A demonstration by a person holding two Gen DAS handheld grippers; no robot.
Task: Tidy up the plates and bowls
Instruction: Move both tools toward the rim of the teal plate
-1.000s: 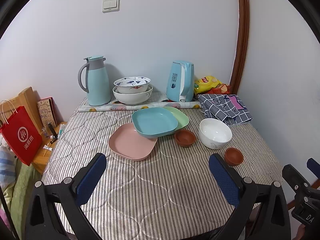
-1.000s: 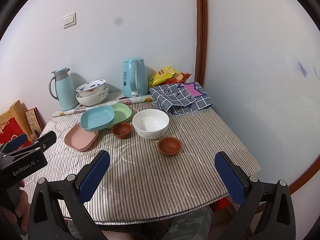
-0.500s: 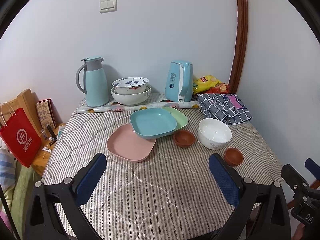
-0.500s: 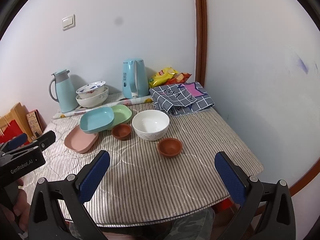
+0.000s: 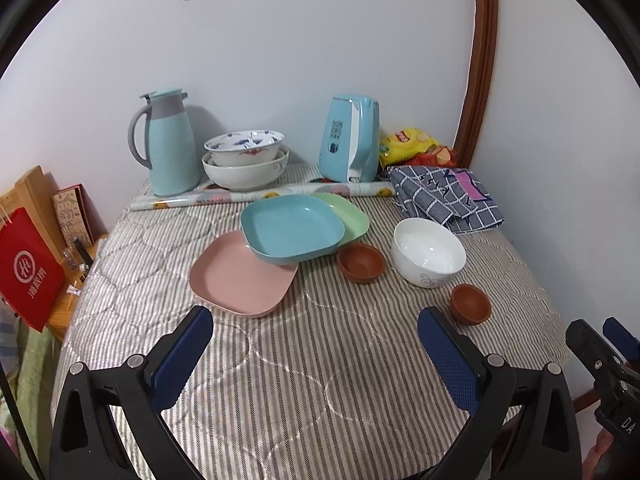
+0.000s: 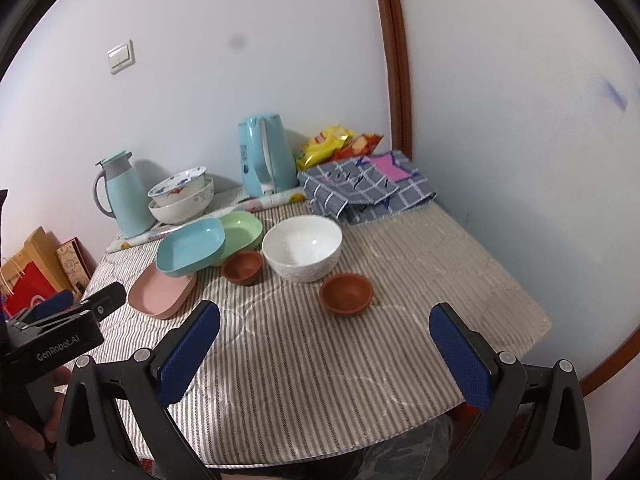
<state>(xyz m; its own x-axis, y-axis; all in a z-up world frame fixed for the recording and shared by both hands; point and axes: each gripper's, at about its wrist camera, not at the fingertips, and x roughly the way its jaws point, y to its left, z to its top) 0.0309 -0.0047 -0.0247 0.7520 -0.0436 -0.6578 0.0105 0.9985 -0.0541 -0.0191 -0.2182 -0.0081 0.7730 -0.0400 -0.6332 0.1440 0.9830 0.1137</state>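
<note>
I am holding the left tool [image 5: 316, 340] and the right tool [image 6: 326, 336] spread wide and empty above the near edge of the counter [image 6: 400, 360]. The blue plate [image 5: 292, 228] is lying across the pink plate [image 5: 240, 276] and green plate [image 5: 352, 216]; the white bowl [image 6: 302, 248] is sitting between two brown bowls [image 6: 346, 288].
</note>
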